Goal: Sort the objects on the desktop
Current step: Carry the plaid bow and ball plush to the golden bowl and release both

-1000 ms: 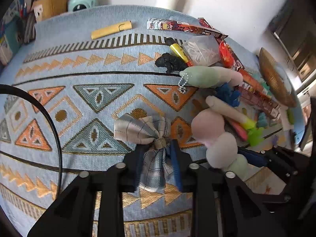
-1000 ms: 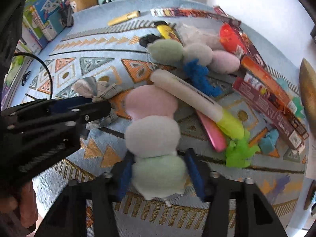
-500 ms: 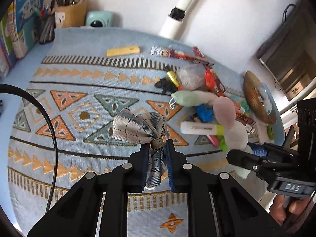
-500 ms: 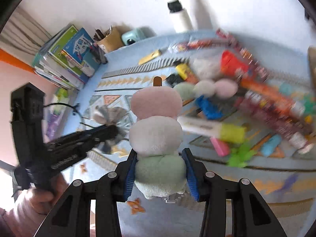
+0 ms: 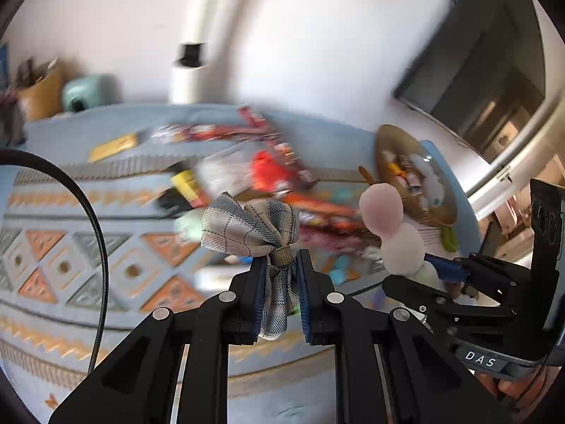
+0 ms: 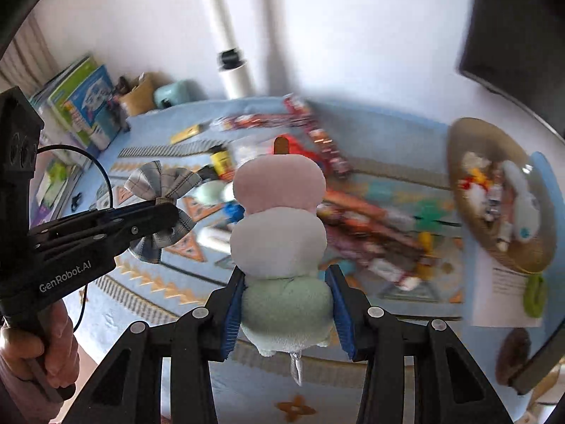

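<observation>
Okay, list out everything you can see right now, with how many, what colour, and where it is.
Plaid bow: one, grey check, clamped in the left gripper, above the cloth.
Plush dango skewer: one, pink, white and green balls, clamped in the right gripper.
Tablecloth: one, blue with orange triangles, covering the table.
Snack packets: several, red and orange, blurred, mid-table.
Woven basket: one, brown, holding small toys, right edge.
Yellow bar: one, far side of cloth.
Pen holder: one, tan, back corner.
Books: a stack, green and blue, back left.
Left gripper: black, blue pads, shut.
Right gripper: black, blue pads, shut.
Hand: one, holding the left gripper's handle.
</observation>
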A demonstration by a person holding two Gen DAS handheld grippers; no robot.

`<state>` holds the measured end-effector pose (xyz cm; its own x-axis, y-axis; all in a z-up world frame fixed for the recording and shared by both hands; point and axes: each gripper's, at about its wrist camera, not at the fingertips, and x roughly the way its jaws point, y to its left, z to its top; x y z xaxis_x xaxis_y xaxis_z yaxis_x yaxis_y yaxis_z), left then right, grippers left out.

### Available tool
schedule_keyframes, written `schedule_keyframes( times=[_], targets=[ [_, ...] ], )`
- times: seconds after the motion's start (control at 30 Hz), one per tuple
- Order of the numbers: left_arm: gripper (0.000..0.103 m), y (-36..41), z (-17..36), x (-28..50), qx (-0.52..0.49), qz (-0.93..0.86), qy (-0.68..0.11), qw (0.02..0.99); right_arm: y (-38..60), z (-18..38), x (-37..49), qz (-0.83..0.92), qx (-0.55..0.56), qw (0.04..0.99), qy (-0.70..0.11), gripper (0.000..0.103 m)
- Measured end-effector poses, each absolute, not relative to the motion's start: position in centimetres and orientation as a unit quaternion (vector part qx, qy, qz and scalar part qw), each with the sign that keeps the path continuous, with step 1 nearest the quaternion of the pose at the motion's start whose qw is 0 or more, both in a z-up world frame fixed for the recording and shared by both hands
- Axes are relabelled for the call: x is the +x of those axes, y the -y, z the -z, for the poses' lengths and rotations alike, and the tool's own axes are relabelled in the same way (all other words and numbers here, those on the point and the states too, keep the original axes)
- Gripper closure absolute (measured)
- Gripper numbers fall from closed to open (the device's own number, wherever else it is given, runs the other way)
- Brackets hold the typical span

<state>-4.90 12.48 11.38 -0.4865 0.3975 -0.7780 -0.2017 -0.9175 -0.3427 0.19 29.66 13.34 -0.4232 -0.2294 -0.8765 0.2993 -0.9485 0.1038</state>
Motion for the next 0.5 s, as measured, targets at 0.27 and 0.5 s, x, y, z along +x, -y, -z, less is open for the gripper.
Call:
schedule_keyframes(
  times=[0.27,0.5],
  targets=[
    [0.089,-22.9,-12.8,-7.4,-0.463,-0.852,0.069,0.235,-41.6,-15.3,-1.9,0.859,0.505,0.084,0.027,0.059],
    [0.089,-32.2,-13.1,-10.2,-0.462,-0.838,0.030,0.288,-52.5,-16.6,-4.0,0.867,0.489,-0.001,0.097,0.059]
  ],
)
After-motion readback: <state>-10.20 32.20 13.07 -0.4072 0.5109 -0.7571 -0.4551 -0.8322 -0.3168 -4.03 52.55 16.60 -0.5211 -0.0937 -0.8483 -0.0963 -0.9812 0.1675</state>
